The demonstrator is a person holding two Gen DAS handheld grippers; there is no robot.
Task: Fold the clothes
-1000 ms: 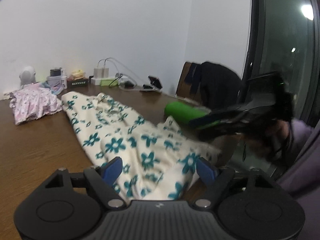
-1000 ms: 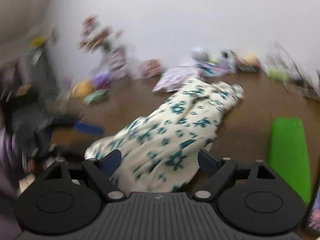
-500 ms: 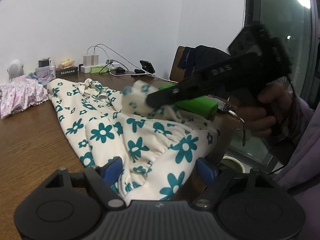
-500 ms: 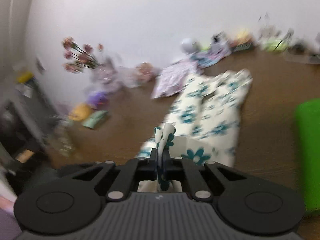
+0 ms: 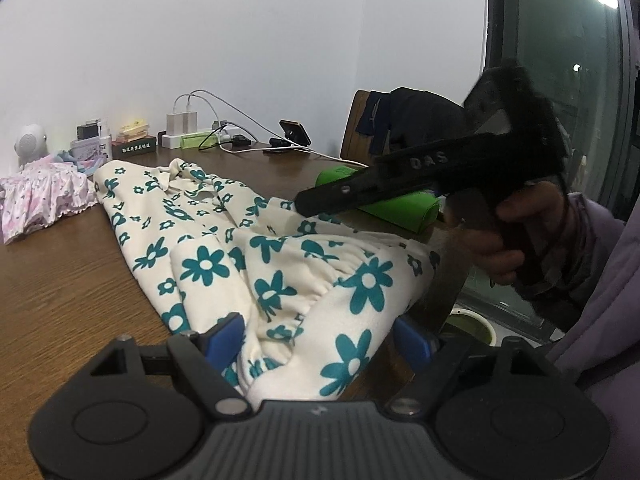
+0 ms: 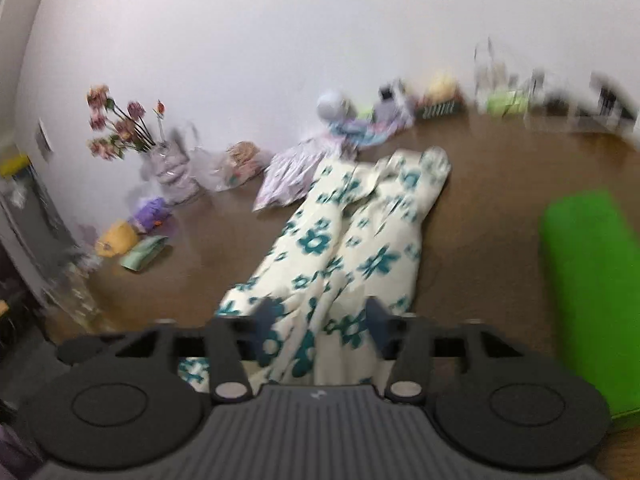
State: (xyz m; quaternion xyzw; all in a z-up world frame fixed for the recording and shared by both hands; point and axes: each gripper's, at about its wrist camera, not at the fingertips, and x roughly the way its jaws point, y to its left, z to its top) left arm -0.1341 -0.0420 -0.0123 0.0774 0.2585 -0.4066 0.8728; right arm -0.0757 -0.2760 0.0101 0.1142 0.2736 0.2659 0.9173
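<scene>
A cream garment with teal flowers (image 5: 208, 240) lies lengthwise on the brown wooden table (image 5: 60, 280). Its near hem is bunched up at the table's front edge. My left gripper (image 5: 318, 338) is open, and that bunched hem lies between its blue pads without being pinched. In the left wrist view my right gripper (image 5: 308, 205) hovers just above the garment's right side, held by a hand (image 5: 492, 248). In the blurred right wrist view my right gripper (image 6: 322, 316) has its jaws opening over the garment (image 6: 360, 240). The cloth lies loose below them.
A pink garment (image 5: 40, 196) lies at the back left. A green roll (image 5: 400, 208) sits near the table's right edge. Chargers and cables (image 5: 188, 124) line the wall. A chair draped with dark clothes (image 5: 408, 120) stands by the window. A flower vase (image 6: 160, 160) is far left.
The right gripper was open, then shut on a raised fold of the garment, and has now let it go, jaws parted. The fold lies lower. The left gripper stays open at the hem.
</scene>
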